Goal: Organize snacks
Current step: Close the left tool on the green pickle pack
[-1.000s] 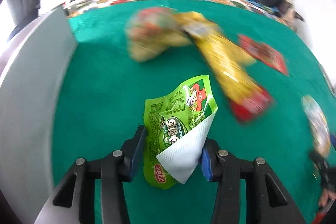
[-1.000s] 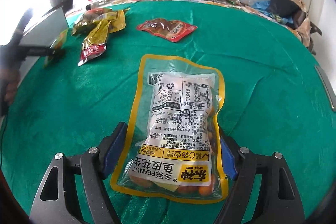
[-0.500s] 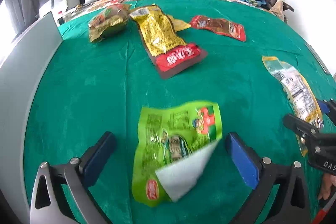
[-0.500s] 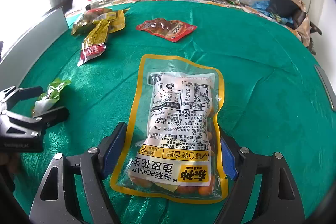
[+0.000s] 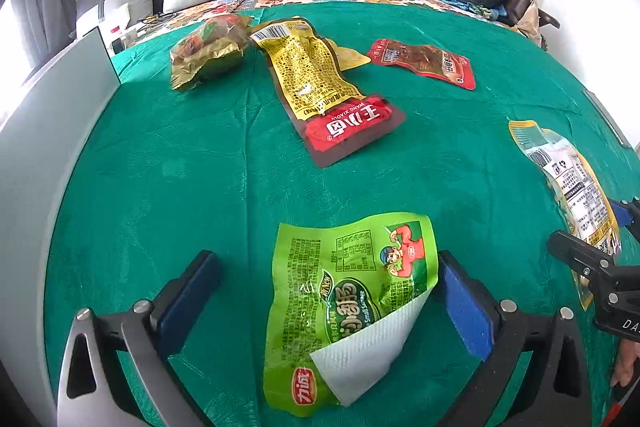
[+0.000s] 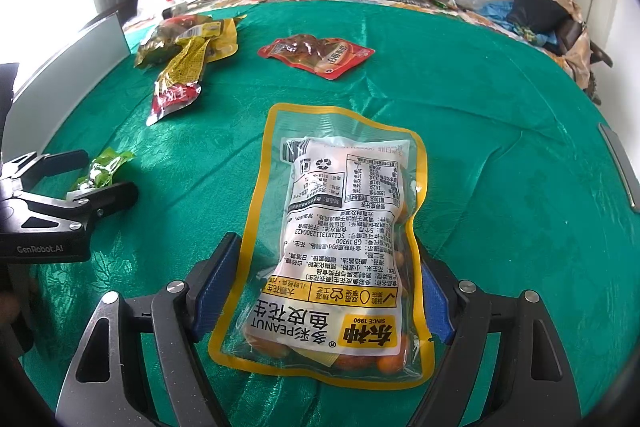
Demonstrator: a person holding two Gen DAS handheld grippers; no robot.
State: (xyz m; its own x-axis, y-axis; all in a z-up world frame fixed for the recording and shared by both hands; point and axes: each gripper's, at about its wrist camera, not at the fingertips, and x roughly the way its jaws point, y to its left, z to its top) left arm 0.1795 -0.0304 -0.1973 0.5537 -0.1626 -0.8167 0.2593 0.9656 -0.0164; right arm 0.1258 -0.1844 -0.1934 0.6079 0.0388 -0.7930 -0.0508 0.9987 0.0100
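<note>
Snacks mid-sort: green pouch [image 5: 344, 307] lies loose between the wide-open left gripper [image 5: 324, 301] — seemingly just set down — while the right gripper [image 6: 320, 291] brackets the peanut bag [image 6: 336, 247], apparently next to lift.

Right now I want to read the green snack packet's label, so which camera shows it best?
The left wrist view: the green snack packet lies flat, close up, between the open left gripper fingers, one corner folded over. The right wrist view shows only a small crumpled sliver at the left edge.
</note>
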